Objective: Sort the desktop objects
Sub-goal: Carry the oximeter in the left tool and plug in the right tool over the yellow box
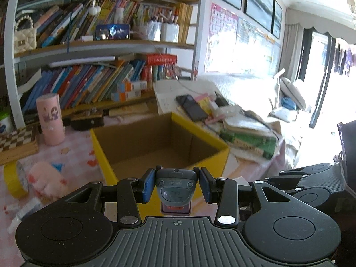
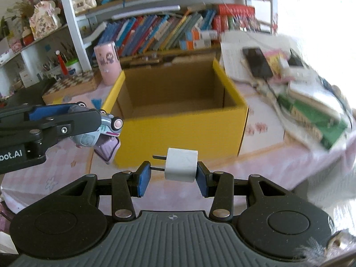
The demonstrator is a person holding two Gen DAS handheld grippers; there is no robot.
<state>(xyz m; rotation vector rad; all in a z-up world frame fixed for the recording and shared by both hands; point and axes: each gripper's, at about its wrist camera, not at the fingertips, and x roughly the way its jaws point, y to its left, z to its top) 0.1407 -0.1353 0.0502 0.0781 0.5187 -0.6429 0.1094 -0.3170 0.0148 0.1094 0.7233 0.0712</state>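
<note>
Between the blue fingers (image 1: pixel 148 185) of the left gripper (image 1: pixel 176 185) sits a small grey toy car (image 1: pixel 175 188), clamped on both flanks with its purple tail hanging below the pads; the right gripper (image 2: pixel 172 179) carries a white plug adapter (image 2: pixel 181 165), its two metal prongs reaching toward the left pad while the white body lies against the right pad; whether the prong tips really touch the left pad I cannot tell, so this hold looks less sure than the other one.

Both loads hang just in front of the yellow cardboard box (image 2: pixel 178 131), which stands open and, as far as the views reach, holds nothing; to my judgement the step is to bring each thing over the rim and let it go inside. It would be wise to keep the adapter level; a tilt could let it slip from the prong side; the fingers should part only when the thing is past the near wall, and one hand after the other, because the two grippers are close together.

Around the box the desk (image 2: pixel 262 155) wears a pink patterned cloth; a pink cylindrical cup (image 1: pixel 50 120) and a checkered board (image 1: pixel 17 141) stand to its left, a roll of yellow tape (image 1: pixel 12 179) and a pink plush toy (image 1: pixel 47 179) lie nearer, a dark phone (image 1: pixel 191 108) rests on papers at the right; behind rises a crowded bookshelf (image 1: pixel 89 82), and strong daylight enters from the right.
</note>
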